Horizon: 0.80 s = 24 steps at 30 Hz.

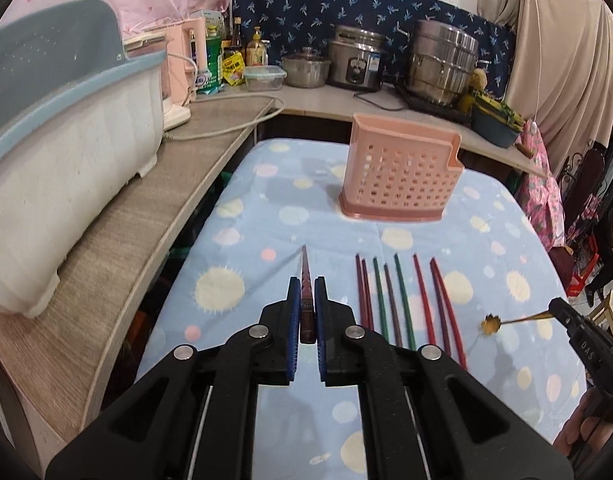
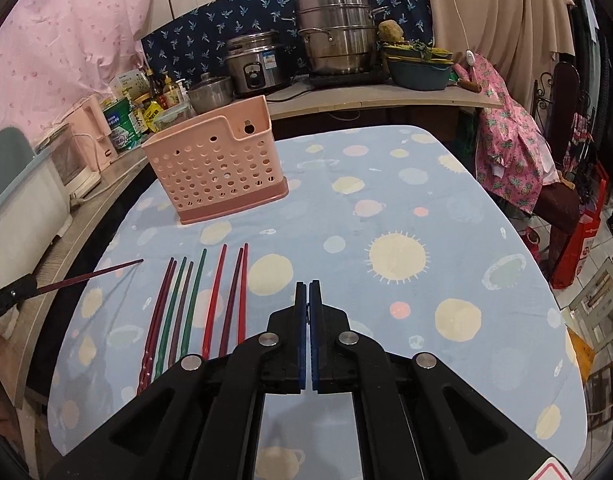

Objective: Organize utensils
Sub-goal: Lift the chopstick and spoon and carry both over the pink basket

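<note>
My left gripper [image 1: 306, 284] is shut on a dark red chopstick [image 1: 306, 276] and holds it above the blue cloth, left of the row; the chopstick also shows in the right wrist view [image 2: 90, 276]. Several red, green and purple chopsticks [image 1: 402, 300] lie side by side on the cloth, also in the right wrist view [image 2: 198, 300]. The pink perforated utensil holder [image 1: 402, 176] stands upright beyond them, also in the right wrist view [image 2: 218, 168]. My right gripper [image 2: 308, 286] is shut; in the left wrist view it holds a small gold flower-headed spoon [image 1: 492, 324] above the cloth, right of the chopsticks.
The table wears a blue cloth with sun and planet prints [image 2: 386, 220]. A wooden counter [image 1: 146, 208] at left carries a white dish rack [image 1: 66, 152]. Pots, a rice cooker [image 1: 358, 64] and bottles line the back counter. Chairs and clothes stand at right.
</note>
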Each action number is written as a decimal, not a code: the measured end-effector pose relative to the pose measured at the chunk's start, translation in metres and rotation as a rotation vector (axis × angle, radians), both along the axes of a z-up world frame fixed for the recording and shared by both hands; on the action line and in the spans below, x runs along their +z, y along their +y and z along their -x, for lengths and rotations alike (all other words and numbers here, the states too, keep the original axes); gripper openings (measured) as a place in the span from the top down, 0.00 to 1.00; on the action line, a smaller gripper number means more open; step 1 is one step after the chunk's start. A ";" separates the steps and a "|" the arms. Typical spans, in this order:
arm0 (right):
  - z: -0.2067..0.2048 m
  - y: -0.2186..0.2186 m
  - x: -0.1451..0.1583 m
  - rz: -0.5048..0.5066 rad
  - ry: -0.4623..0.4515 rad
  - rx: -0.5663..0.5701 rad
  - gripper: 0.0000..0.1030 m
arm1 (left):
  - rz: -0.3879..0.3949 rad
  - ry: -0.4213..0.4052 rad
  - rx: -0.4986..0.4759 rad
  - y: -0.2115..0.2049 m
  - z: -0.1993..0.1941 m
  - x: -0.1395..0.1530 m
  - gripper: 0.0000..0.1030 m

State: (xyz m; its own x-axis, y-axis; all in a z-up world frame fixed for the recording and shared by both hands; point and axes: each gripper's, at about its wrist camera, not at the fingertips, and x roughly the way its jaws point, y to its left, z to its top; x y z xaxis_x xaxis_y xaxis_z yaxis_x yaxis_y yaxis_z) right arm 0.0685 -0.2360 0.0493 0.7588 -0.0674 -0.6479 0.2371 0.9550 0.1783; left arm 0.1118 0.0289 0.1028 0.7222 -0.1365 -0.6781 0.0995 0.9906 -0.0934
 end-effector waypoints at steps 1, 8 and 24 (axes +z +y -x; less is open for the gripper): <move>-0.003 -0.001 0.005 -0.002 -0.011 0.003 0.98 | 0.005 -0.010 0.000 0.000 -0.005 0.007 0.94; -0.034 -0.012 0.045 -0.045 -0.092 0.026 0.98 | 0.042 -0.073 0.009 0.000 -0.046 0.053 0.94; -0.161 -0.029 0.113 -0.058 -0.200 0.069 0.98 | 0.144 -0.372 0.030 -0.026 -0.125 0.194 0.94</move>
State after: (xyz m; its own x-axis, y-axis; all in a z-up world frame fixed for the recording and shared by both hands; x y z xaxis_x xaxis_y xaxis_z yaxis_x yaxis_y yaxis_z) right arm 0.2296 -0.2653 0.1626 0.8741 0.0221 -0.4853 0.1260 0.9545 0.2704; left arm 0.2366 0.0031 0.2972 0.9200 -0.1862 -0.3448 0.1240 0.9730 -0.1946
